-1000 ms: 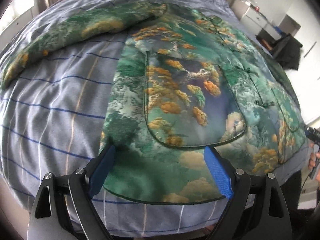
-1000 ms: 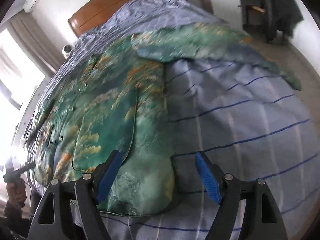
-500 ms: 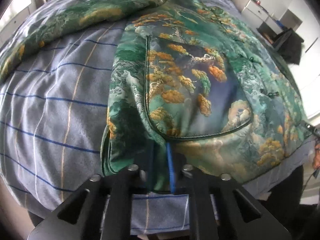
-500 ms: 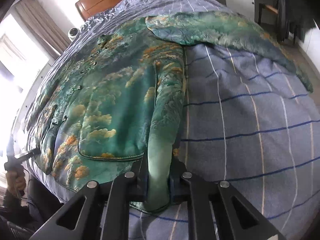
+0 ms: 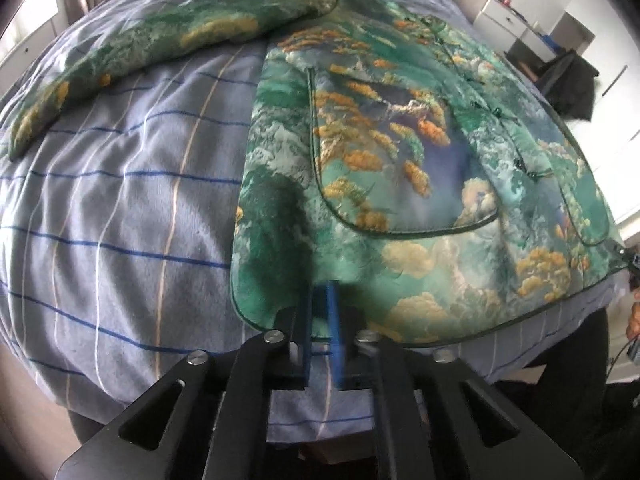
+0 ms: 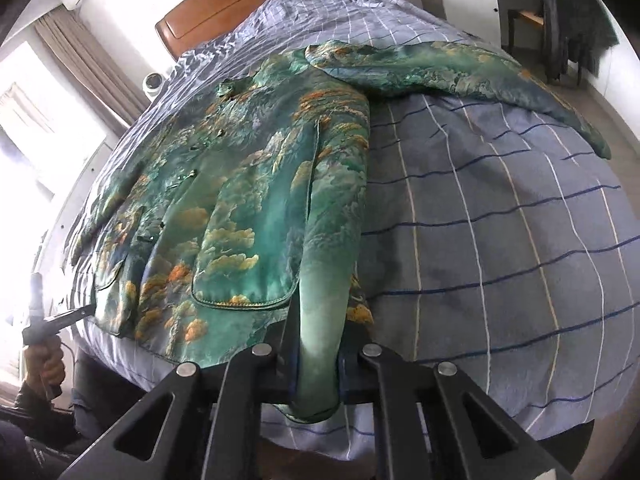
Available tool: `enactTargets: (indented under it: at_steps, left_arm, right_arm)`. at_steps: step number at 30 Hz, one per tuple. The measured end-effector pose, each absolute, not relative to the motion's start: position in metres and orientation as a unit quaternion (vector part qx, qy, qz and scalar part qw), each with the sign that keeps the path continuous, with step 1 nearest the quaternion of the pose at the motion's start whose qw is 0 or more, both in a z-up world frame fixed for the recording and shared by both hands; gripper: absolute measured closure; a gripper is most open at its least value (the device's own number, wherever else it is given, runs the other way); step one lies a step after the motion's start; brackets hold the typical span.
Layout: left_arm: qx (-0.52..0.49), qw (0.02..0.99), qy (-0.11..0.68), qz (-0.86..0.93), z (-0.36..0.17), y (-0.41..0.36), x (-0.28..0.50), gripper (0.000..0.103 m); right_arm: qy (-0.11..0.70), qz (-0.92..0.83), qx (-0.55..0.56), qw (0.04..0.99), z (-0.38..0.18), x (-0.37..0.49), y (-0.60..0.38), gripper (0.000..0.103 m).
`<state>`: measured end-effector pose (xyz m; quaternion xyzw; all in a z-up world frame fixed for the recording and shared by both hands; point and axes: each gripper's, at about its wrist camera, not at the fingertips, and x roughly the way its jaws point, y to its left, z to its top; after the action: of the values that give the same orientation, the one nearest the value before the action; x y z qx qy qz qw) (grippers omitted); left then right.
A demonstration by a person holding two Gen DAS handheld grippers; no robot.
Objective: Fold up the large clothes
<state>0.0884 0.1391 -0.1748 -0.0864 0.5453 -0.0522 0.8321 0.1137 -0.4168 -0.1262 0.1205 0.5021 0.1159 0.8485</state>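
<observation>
Here, both tongs, left [image 5: 322, 308], right [image 6: 318, 344], pinching jacket [image 5: 400, 152] hem, bed [image 5: 120, 200].

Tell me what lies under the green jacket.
The green jacket lies spread on a blue striped bedsheet, which shows on all sides of it. Whatever sits beneath the fabric itself is covered, so nothing else can be confirmed there.

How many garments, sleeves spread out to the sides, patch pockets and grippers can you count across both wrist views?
Green brocade jacket: 1
Sleeves lying spread on the bedspread: 2, left sleeve and right sleeve
Patch pockets: 2, left pocket and right pocket
Grippers clamped on the hem: 2, left gripper and right gripper
Total: 7
</observation>
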Motion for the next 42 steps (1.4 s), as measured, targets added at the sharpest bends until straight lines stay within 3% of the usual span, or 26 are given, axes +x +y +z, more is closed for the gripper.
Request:
enactTargets:
  at_steps: [1,3,9,12,17,29,35,38,40,41,42]
  left_arm:
    - [-0.088,0.834,0.543,-0.054,-0.172,0.138,0.087,0.071]
    - [-0.089,0.84,0.532,-0.053,-0.165,0.137,0.084,0.042]
    - [-0.107,0.856,0.505,-0.028,-0.151,0.148,0.072,0.017]
    - [-0.14,0.849,0.509,-0.018,-0.158,0.165,0.072,0.016]
    - [-0.175,0.821,0.541,-0.055,-0.182,0.169,0.083,0.015]
    - [-0.143,0.823,0.549,-0.018,-0.176,0.158,0.093,0.017]
    - [-0.119,0.834,0.538,-0.009,-0.175,0.167,0.104,0.009]
    - [-0.108,0.825,0.554,-0.026,-0.196,0.161,0.123,0.014]
    - [-0.106,0.824,0.555,-0.037,-0.2,0.156,0.127,0.035]
    - [-0.105,0.828,0.549,-0.051,-0.197,0.153,0.125,0.068]
    - [-0.105,0.829,0.546,-0.056,-0.194,0.151,0.123,0.087]
  right_arm:
    - [0.501,0.111,0.12,0.85,-0.127,0.115,-0.418,0.09]
    - [0.495,0.103,0.118,0.855,-0.128,0.116,-0.42,0.085]
    - [0.494,0.076,0.146,0.854,-0.131,0.12,-0.437,0.06]
    - [0.497,0.074,0.158,0.85,-0.134,0.121,-0.443,0.054]
    - [0.508,0.083,0.159,0.843,-0.139,0.127,-0.442,0.052]
    - [0.53,0.111,0.127,0.831,-0.15,0.145,-0.426,0.048]
    - [0.532,0.12,0.118,0.83,-0.148,0.146,-0.421,0.045]
    - [0.542,0.127,0.112,0.823,-0.155,0.152,-0.415,0.042]
    - [0.541,0.128,0.113,0.823,-0.157,0.154,-0.414,0.042]
    - [0.539,0.129,0.113,0.825,-0.157,0.153,-0.414,0.042]
    - [0.538,0.129,0.113,0.825,-0.157,0.152,-0.415,0.049]
